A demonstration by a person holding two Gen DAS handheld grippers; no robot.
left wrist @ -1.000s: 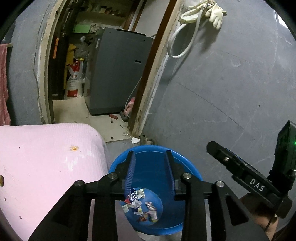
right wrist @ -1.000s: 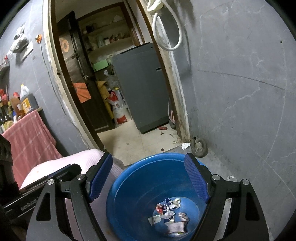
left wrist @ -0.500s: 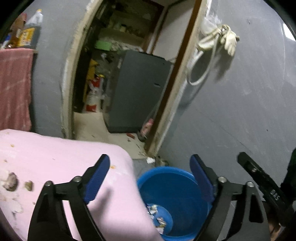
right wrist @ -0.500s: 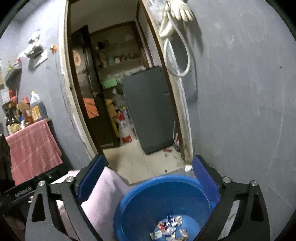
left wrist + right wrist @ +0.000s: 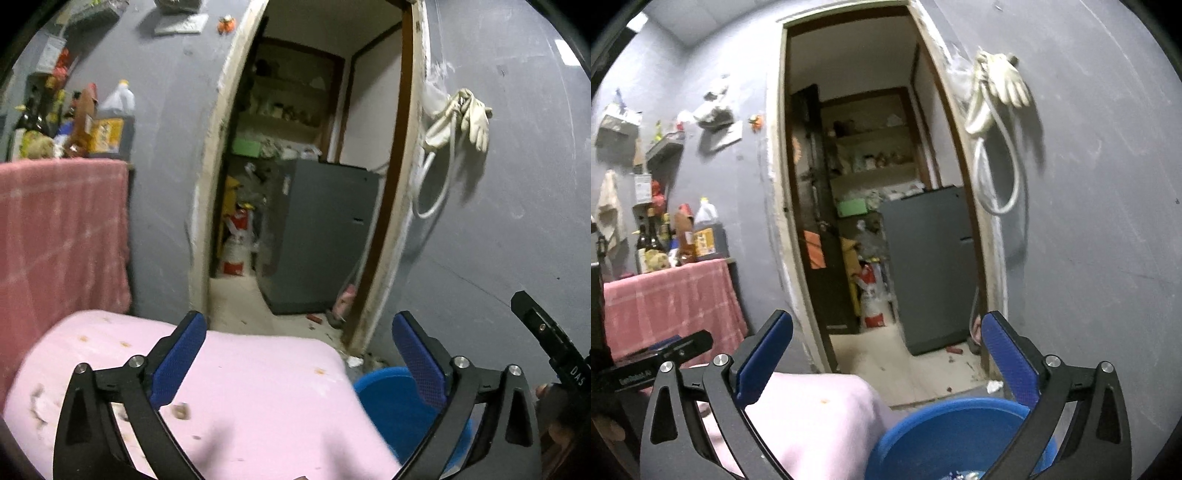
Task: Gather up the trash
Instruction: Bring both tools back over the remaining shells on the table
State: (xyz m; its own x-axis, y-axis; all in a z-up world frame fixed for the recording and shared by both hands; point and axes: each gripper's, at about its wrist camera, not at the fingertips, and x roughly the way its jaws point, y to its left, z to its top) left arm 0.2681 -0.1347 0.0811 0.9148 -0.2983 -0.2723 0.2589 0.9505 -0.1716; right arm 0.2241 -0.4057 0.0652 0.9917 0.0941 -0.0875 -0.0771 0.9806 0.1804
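A blue basin stands on the floor beside the pink-covered table. Its rim fills the bottom of the right wrist view, with a few trash scraps just showing inside. Small brown crumbs and a pale scrap lie on the pink cover. My left gripper hovers over the table's right part, its jaws opening wide with nothing between them. My right gripper is open and empty above the basin's near side, pointing at the doorway.
A doorway leads to a room with a grey appliance and a red-and-white sack. A white glove and hose hang on the grey wall. Bottles stand on a pink-draped shelf at left.
Both grippers lifted away from the basin and tilted up toward the doorway. The left one swung left over the pink table. Both sets of jaws spread much wider.
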